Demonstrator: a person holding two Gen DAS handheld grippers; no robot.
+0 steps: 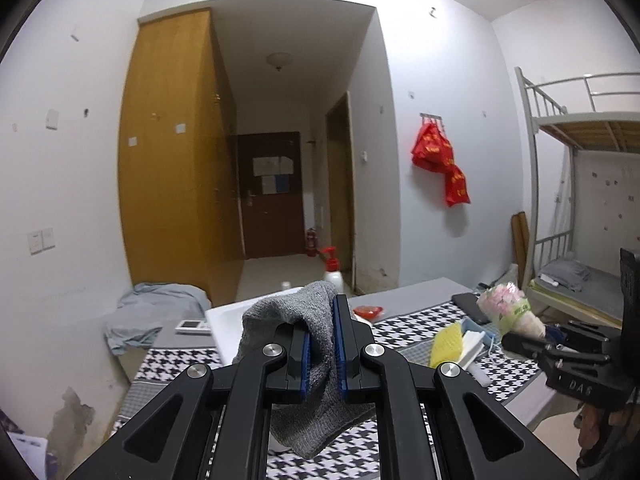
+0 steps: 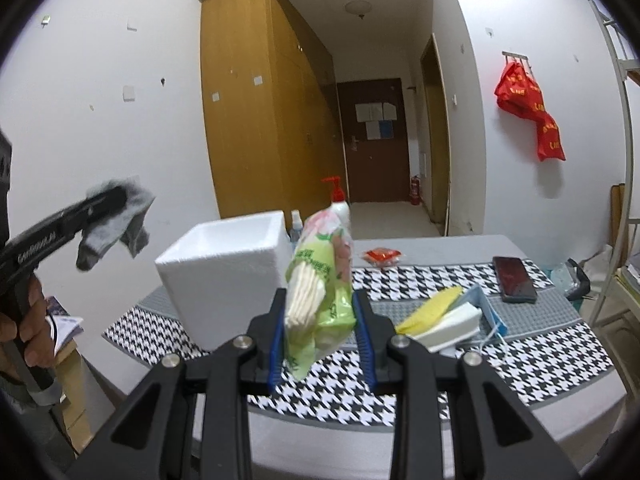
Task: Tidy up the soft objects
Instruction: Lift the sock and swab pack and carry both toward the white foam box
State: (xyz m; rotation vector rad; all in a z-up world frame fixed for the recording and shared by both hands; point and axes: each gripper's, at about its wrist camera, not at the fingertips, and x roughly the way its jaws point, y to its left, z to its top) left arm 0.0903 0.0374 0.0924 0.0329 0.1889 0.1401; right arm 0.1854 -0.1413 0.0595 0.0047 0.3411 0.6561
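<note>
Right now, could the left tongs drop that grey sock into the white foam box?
Probably yes: the left tongs hold the grey sock above and beside the open-topped foam box, with nothing between.

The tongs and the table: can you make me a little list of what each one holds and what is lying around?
left tongs: shut on a grey knitted sock, held up in the air
right tongs: shut on a green plastic tissue pack
box: white foam box, open top, on the houndstooth cloth
still on cloth: yellow sponge, white sponge block, black phone
</note>
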